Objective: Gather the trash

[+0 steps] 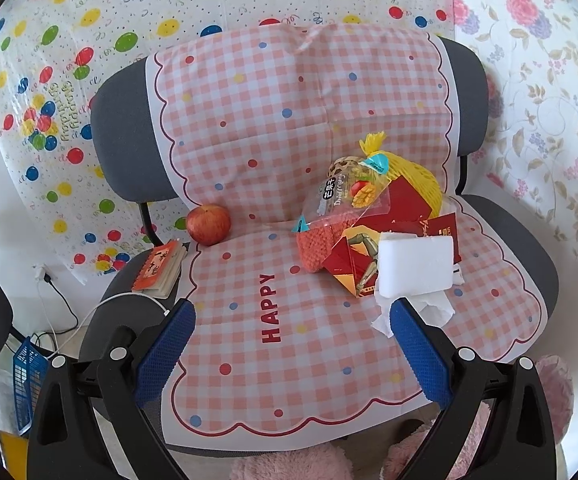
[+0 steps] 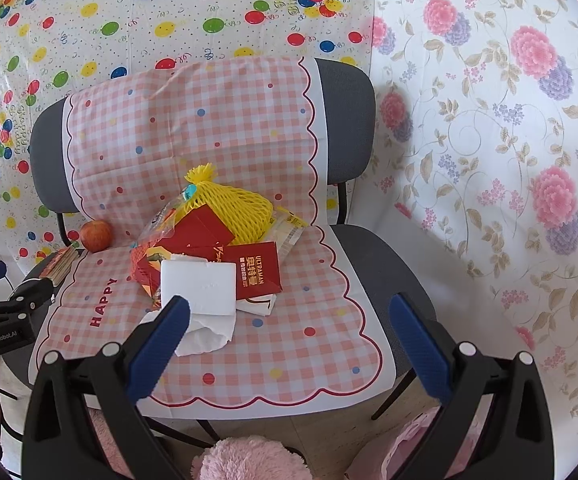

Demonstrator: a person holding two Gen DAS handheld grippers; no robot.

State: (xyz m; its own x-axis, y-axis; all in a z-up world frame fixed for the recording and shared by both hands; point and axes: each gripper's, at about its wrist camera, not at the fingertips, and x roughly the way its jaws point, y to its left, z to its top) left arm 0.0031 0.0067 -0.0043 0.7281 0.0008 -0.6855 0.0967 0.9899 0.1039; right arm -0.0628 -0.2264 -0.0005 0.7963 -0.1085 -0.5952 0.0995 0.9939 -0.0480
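A trash pile lies on the chair seat: a white foam block [image 1: 416, 265] [image 2: 198, 287] on crumpled tissue [image 1: 421, 312] [image 2: 205, 332], red packets [image 1: 405, 204] [image 2: 259, 276], a clear snack bag [image 1: 347, 196], an orange net [image 1: 313, 246] and a yellow foam net [image 1: 409, 180] [image 2: 229, 208]. My left gripper [image 1: 293, 316] is open and empty, in front of the pile's left side. My right gripper [image 2: 289, 312] is open and empty, in front of the pile; its left finger [image 2: 161, 344] overlaps the tissue.
A red apple [image 1: 209, 224] [image 2: 96, 235] and a small book [image 1: 161, 268] [image 2: 63, 264] sit at the seat's left. The chair wears a pink checked cover [image 1: 273, 360] [image 2: 289, 352]. A blue basket [image 1: 27, 380] and cables lie on the floor left. Pink plush [image 2: 249, 460] is below.
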